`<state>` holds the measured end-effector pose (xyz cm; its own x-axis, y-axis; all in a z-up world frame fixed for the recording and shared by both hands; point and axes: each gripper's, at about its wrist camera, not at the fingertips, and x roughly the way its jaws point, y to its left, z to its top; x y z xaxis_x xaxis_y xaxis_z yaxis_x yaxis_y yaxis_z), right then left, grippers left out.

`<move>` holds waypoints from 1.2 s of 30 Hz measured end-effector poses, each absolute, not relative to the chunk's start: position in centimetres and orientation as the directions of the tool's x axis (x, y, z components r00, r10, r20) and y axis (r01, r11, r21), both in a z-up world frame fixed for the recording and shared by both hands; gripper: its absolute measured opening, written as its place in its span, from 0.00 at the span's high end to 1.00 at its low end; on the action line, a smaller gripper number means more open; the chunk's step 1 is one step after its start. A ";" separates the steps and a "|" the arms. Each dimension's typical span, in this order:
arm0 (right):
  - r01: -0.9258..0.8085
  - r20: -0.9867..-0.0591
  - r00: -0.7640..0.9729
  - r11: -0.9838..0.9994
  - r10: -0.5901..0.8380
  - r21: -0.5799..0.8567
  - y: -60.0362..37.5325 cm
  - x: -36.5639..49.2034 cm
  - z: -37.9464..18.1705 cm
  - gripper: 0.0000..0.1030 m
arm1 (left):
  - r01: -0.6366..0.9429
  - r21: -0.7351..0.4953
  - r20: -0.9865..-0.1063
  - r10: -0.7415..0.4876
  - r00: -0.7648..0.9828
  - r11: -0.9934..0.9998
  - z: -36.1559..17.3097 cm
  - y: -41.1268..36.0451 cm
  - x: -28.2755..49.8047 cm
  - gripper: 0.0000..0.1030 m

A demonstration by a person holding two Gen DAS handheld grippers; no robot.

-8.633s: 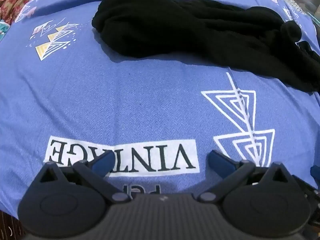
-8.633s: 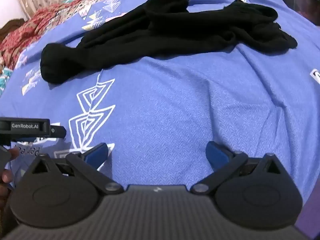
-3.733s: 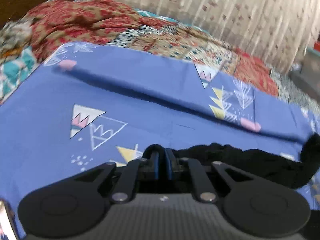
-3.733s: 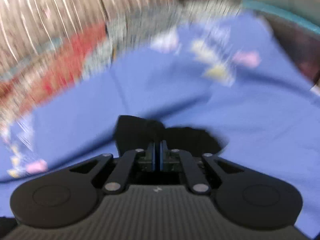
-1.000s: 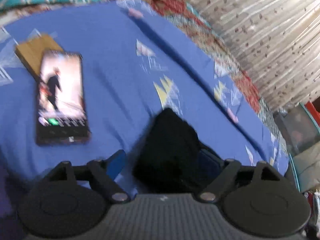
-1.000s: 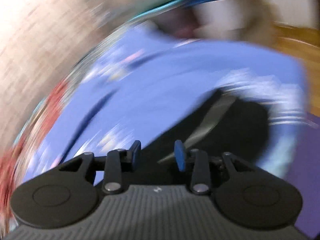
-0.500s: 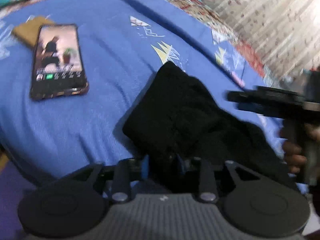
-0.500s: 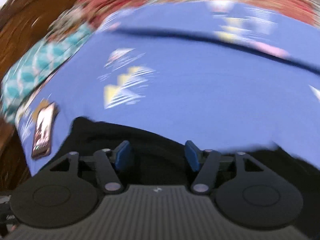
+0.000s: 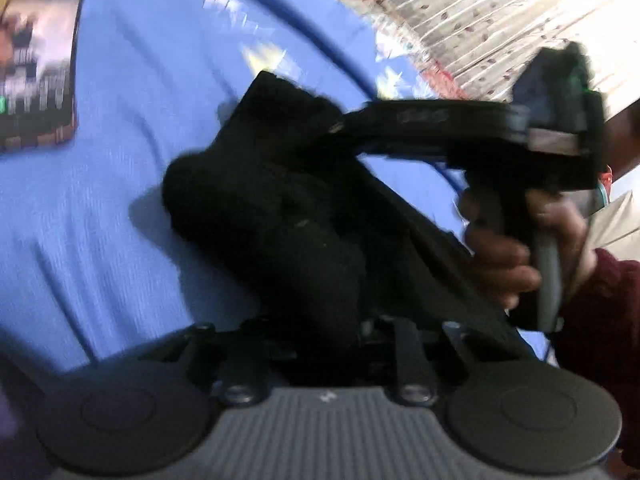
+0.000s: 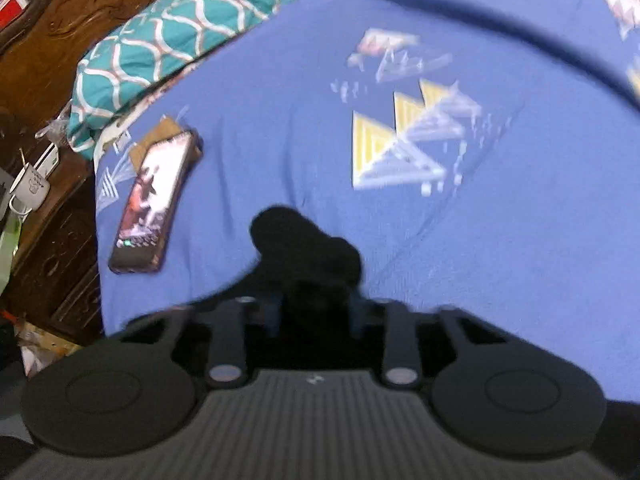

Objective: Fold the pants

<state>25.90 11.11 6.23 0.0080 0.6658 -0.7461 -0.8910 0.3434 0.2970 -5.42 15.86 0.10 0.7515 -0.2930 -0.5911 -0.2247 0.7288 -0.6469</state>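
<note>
Pants (image 10: pixel 308 248) sit bunched on the bed (image 10: pixel 500 240), phone (image 10: pixel 154 200) lying to their left near the bed's edge. Pillow (image 10: pixel 168 44) sits behind the phone, mug (image 10: pixel 34 186) further left off the bed. Right hand-held gripper (image 9: pixel 340 124) reaches onto the pants from the right.

- The left tongs (image 9: pixel 324 332) are closed on a thick bunch of the black pants (image 9: pixel 280 216); the fingertips are buried in the cloth.
- The pants lie heaped on the blue bedsheet (image 9: pixel 120 184), one end raised at upper middle.
- The right tongs (image 9: pixel 340 126) reach in from the right, their tip touching the top of the pants; whether they grip cannot be told.
- A hand (image 9: pixel 516 252) in a dark red sleeve holds their handle.
- A phone (image 9: pixel 36 68) with a lit screen lies on the sheet at far left, well apart from the pants.
- A pale patterned curtain (image 9: pixel 480 12) hangs at upper right.
</note>
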 end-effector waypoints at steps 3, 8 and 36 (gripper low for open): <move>-0.907 -0.589 0.043 0.278 0.807 0.315 9.9 25.9 10.8 0.74 | -0.205 -0.548 -0.572 -0.184 0.799 0.811 1.8 14.8 -6.0 0.81; -0.871 -0.606 0.127 0.380 0.785 0.310 11.9 28.6 8.8 0.76 | -0.302 -0.583 -0.642 -0.200 0.740 0.754 -0.9 15.9 -5.2 0.79; -0.606 -0.797 0.486 0.795 0.359 -0.011 -3.1 29.7 1.5 0.89 | -0.333 -0.570 -0.684 -0.210 0.698 0.751 0.1 15.0 -5.1 0.73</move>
